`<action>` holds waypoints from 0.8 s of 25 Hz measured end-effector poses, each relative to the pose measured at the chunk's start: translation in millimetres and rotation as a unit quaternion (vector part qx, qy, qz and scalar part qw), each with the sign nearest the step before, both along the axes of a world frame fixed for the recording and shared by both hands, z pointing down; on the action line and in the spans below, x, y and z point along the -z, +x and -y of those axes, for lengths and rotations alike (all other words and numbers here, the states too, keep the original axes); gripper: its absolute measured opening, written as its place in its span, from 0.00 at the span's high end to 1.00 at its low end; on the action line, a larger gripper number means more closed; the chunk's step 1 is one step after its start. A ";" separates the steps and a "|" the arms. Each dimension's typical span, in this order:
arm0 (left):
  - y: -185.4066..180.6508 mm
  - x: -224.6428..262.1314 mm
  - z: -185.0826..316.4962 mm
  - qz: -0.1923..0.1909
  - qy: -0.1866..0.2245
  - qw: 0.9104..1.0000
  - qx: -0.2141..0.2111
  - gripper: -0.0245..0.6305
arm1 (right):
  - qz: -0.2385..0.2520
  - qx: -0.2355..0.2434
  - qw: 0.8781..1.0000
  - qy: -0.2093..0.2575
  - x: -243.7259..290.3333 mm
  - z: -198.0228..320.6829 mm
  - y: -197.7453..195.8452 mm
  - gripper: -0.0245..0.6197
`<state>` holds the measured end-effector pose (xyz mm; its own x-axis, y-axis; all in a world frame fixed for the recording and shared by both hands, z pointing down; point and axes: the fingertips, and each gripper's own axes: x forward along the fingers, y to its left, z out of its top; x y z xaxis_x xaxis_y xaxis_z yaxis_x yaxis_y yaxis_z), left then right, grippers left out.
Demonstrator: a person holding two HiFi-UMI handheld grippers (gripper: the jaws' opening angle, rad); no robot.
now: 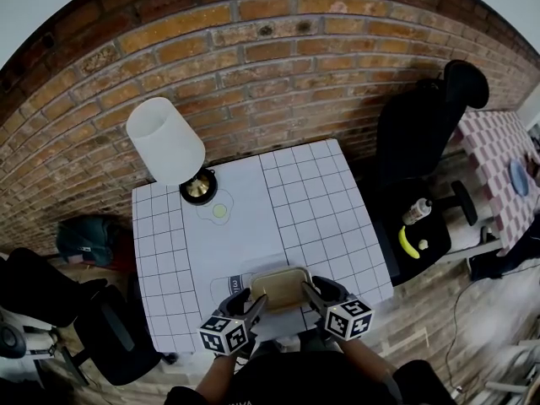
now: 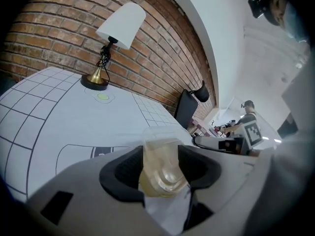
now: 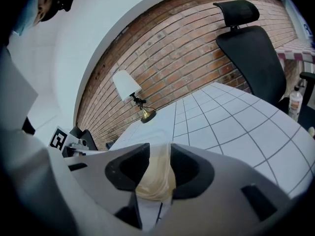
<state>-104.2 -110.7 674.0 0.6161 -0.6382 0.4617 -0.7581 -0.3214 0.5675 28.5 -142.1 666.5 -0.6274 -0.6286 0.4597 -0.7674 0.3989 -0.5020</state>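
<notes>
— Where is the tray (image 1: 280, 287)?
— At the near edge of the worktop (image 1: 321, 218), right in front of the person. It's a shallow, translucent plastic one. Whether it rests on the surface or hangs just above it, I cannot tell.
— And who has it?
— Both. The left gripper (image 1: 255, 305) has its fingers (image 2: 123, 168) clenched on the tray's left rim. The right gripper (image 3: 156, 166) has its fingers clamped on the right rim. In each gripper view the plastic fills the gap between the dark pads.
— What lies around it?
— A printed outline (image 1: 221, 283) on the white gridded sheet shows just to the tray's left. Well apart, at the far left corner, stands a lamp (image 1: 169, 142) with a white shade and brass foot, and a small yellow-green disc (image 1: 219, 212) lies just beside that foot.
— Beyond the worktop?
— A brick wall (image 1: 278, 49) behind it. To the right stands a black office chair (image 1: 422, 129) with a bottle (image 1: 416, 212) and a banana (image 1: 408, 243) on its seat.
</notes>
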 end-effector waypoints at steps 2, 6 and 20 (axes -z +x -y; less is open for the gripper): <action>-1.6 5.3 2.9 -0.001 0.008 1.000 0.004 0.61 | 0.001 -0.003 1.000 0.009 5.4 2.6 0.6 0.79; -7.8 14.6 7.9 -0.001 0.024 1.000 0.012 0.65 | 0.000 -0.005 1.000 0.023 13.1 7.5 -1.0 0.83; -29.1 60.7 30.7 -0.001 0.091 0.995 0.045 0.80 | 0.013 -0.015 0.996 0.089 60.9 28.7 -10.5 0.87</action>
<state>-133.3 -141.4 613.2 0.5527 -0.7640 0.3329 -0.7880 -0.3491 0.5072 18.0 -170.8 605.6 -0.6176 -0.7173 0.3225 -0.7677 0.4609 -0.4452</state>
